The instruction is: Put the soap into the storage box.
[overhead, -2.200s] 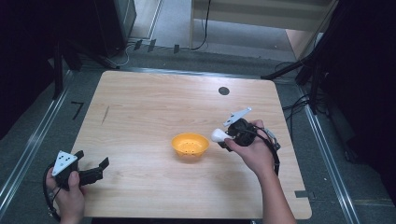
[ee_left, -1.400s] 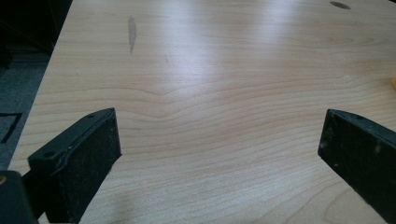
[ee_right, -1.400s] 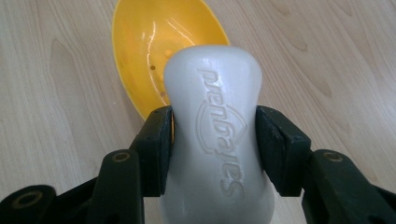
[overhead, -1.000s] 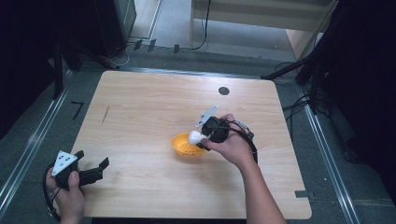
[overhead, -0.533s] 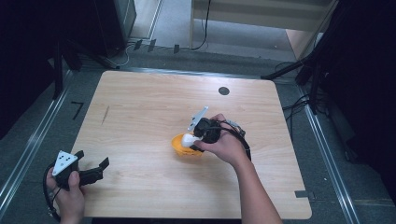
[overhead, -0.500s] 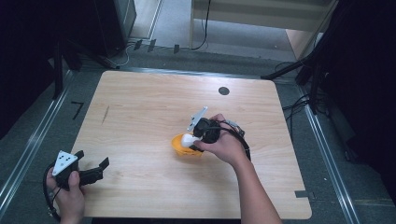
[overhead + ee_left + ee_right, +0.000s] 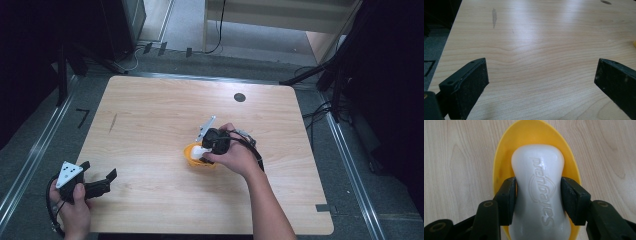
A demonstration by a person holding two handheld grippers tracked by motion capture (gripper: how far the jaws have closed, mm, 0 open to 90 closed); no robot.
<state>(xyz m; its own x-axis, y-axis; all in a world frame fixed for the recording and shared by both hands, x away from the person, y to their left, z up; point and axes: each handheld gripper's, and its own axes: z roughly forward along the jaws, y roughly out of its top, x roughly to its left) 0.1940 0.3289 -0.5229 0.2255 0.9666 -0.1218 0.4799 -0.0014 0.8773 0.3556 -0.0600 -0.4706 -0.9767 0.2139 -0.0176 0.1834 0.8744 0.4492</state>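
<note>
A white bar of soap (image 7: 538,195) with raised lettering is clamped between the black jaws of my right gripper (image 7: 538,200), which is shut on it. The soap (image 7: 199,151) hangs over the inside of a yellow oval dish (image 7: 506,152) that rests on the wooden table near its middle (image 7: 191,159). In the high view my right gripper (image 7: 204,151) leans in from the dish's right. My left gripper (image 7: 101,181) is at the table's front left corner, open, with only bare wood between its pads (image 7: 471,82).
The wooden table (image 7: 150,115) has a dark round grommet (image 7: 239,97) near its far edge and a dark smudge (image 7: 494,17) on the left. Cables and dark stands lie on the floor beyond the table.
My right gripper carried the soap leftward from the table's right side to over the yellow dish, then lowered it slightly. The left gripper stayed still.
</note>
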